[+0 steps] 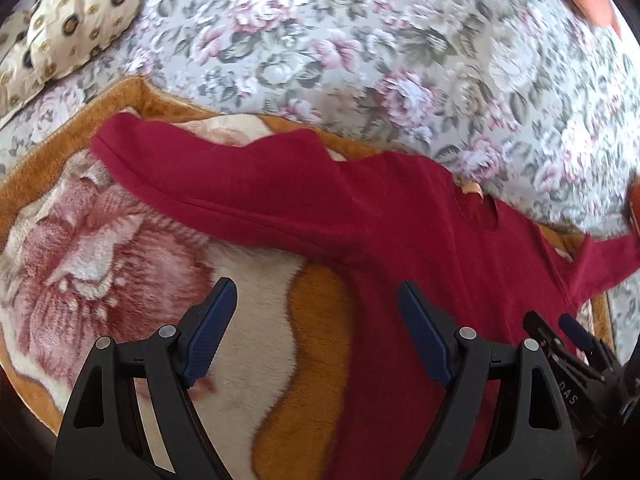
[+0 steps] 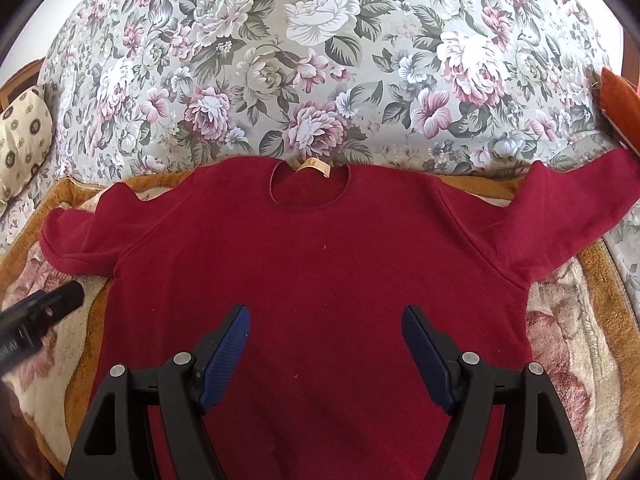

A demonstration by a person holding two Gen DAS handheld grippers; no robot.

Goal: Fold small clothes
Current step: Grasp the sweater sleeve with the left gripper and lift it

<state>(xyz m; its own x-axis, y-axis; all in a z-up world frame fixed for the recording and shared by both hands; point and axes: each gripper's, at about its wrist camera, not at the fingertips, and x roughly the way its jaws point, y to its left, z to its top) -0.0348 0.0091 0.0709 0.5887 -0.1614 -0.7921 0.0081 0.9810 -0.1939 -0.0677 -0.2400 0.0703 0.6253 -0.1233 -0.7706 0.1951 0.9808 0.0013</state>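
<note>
Spreading wide apart, the fingers of the right gripper (image 2: 326, 354) are seen released above the lower body of a dark red sweater (image 2: 320, 280), with nothing held between them. The left gripper (image 1: 316, 334) is likewise released and holds nothing; its left finger lies over a plush floral blanket (image 1: 100, 248) and its right finger over the sweater's side edge. The sweater is laid flat, front up, on the blanket, well ahead of both tongs, with its round neckline (image 2: 310, 188) and a pale label (image 2: 314, 166) at the far edge. One sleeve (image 1: 208, 176) is stretched out to the left of the left gripper, its cuff near the blanket's orange border (image 1: 120, 92). The other sleeve (image 2: 576, 196) is extended to the right, past the blanket's edge. Bare blanket is visible on either side of the body. Beyond the neckline a floral bedspread (image 2: 320, 60) is spread, and a patterned cushion (image 1: 76, 20) rests far to the left.
</note>
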